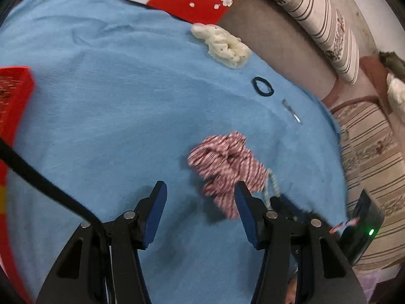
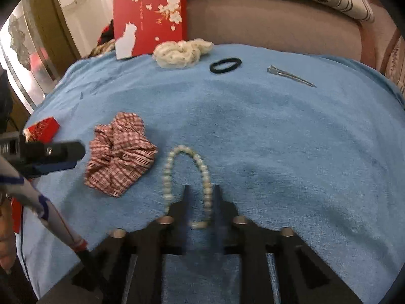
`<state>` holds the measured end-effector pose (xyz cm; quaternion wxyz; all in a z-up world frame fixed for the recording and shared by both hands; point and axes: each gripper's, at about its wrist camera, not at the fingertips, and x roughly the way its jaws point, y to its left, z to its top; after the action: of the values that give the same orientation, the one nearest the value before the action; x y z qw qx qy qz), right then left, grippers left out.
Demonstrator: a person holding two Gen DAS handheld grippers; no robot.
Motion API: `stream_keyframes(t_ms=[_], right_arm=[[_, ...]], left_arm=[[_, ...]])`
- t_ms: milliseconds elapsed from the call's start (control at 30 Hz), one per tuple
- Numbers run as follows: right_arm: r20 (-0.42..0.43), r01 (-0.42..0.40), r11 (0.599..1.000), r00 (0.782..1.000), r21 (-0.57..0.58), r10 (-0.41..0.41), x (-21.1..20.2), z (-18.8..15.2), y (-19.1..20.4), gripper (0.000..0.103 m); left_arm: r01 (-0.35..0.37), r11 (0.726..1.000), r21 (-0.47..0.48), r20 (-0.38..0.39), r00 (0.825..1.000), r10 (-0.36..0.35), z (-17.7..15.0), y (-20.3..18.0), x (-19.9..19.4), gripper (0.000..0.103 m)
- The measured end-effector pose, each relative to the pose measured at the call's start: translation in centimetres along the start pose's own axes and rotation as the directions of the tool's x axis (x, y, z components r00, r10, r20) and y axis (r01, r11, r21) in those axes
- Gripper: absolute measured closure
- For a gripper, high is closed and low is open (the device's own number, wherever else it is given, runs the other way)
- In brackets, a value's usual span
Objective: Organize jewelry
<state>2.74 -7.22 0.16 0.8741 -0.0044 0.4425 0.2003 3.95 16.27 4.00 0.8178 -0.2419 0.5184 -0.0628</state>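
Note:
A pale green bead bracelet [image 2: 187, 174] lies on the blue towel [image 2: 278, 131]. My right gripper [image 2: 202, 190] is over its near end with the jaws narrowly apart; the right strand runs between the fingers. A red-and-white checked scrunchie [image 2: 119, 152] lies left of the bracelet; it also shows in the left wrist view [image 1: 227, 167]. My left gripper [image 1: 200, 187] is open and empty, just short of the scrunchie, its right finger [image 1: 246, 207] touching the cloth's edge. The left gripper shows in the right wrist view [image 2: 53, 154] beside the scrunchie.
A cream scrunchie [image 2: 182, 52], a black hair tie [image 2: 225, 65] and a metal hair clip [image 2: 291, 76] lie at the towel's far side. A red floral box [image 2: 152, 15] stands behind them. A small red box [image 2: 43, 128] sits at the left edge. Striped cushions [image 1: 316, 17] lie beyond.

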Motion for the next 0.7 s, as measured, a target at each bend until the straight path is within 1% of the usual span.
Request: stream_keyframes(t_ms=[67, 100, 133, 200, 267, 333, 367, 400, 433, 500, 600, 700], right_arm=[[0.001, -0.013, 1.0, 1.0, 0.013, 0.013, 0.0, 0.1, -0.2, 0.092], [0.0, -0.02, 1.0, 1.0, 0.02, 0.02, 0.0, 0.2, -0.4, 0.093], [-0.001, -0.023, 0.999, 1.0, 0.025, 0.023, 0.0, 0.2, -0.4, 0.094], [-0.002, -0.032, 0.999, 0.999, 0.04, 0.032, -0.1, 0.2, -0.7, 0.096], [0.0, -0.04, 0.998, 0.999, 0.055, 0.04, -0.2, 0.2, -0.8, 0.096], [0.007, -0.049, 0.996, 0.999, 0.072, 0.048, -0.4, 0.2, -1.0, 0.096], [0.017, -0.055, 0.995, 0.998, 0.081, 0.054, -0.6, 0.2, -1.1, 0.096], [0.029, -0.061, 0.994, 0.998, 0.089, 0.059, -0.8, 0.1, -1.1, 0.096], [0.038, -0.061, 0.994, 0.998, 0.095, 0.058, -0.9, 0.1, -1.1, 0.096], [0.051, -0.062, 0.992, 0.997, 0.111, 0.056, -1.3, -0.1, -1.1, 0.097], [0.057, -0.078, 0.986, 0.996, 0.145, 0.071, -1.9, -0.5, -1.0, 0.096], [0.067, -0.072, 0.987, 0.996, 0.144, 0.063, -3.1, -0.5, -0.3, 0.097]], left_arm=[[0.04, 0.999, 0.007, -0.004, 0.999, -0.04, 0.5, -0.5, 0.9, 0.048], [0.061, 0.998, 0.019, -0.009, 0.998, -0.061, 0.7, -1.0, 1.4, 0.044], [0.074, 0.997, 0.03, -0.013, 0.997, -0.073, 0.8, -1.4, 1.9, 0.042], [0.082, 0.995, 0.053, -0.026, 0.996, -0.081, 0.9, -2.2, 3.0, 0.041], [0.071, 0.995, 0.073, -0.029, 0.997, -0.07, 1.0, -2.8, 3.7, 0.042], [0.048, 0.994, 0.096, -0.029, 0.999, -0.046, 1.0, -3.4, 4.0, 0.074], [0.055, 0.994, 0.096, -0.049, 0.998, -0.051, 0.9, -3.3, 4.0, 0.095], [0.059, 0.994, 0.089, -0.058, 0.997, -0.054, 0.8, -3.3, 3.8, 0.095], [0.054, 0.994, 0.091, -0.042, 0.998, -0.051, 0.6, -3.3, 3.2, 0.095], [0.029, 0.992, 0.124, -0.007, 1.0, -0.029, 0.1, -3.5, 1.4, 0.095], [0.013, 0.99, 0.144, 0.036, 0.999, -0.019, -0.6, -3.2, -1.7, 0.095], [-0.008, 0.986, 0.168, 0.083, 0.997, -0.006, -1.6, -2.4, -6.0, 0.095]])
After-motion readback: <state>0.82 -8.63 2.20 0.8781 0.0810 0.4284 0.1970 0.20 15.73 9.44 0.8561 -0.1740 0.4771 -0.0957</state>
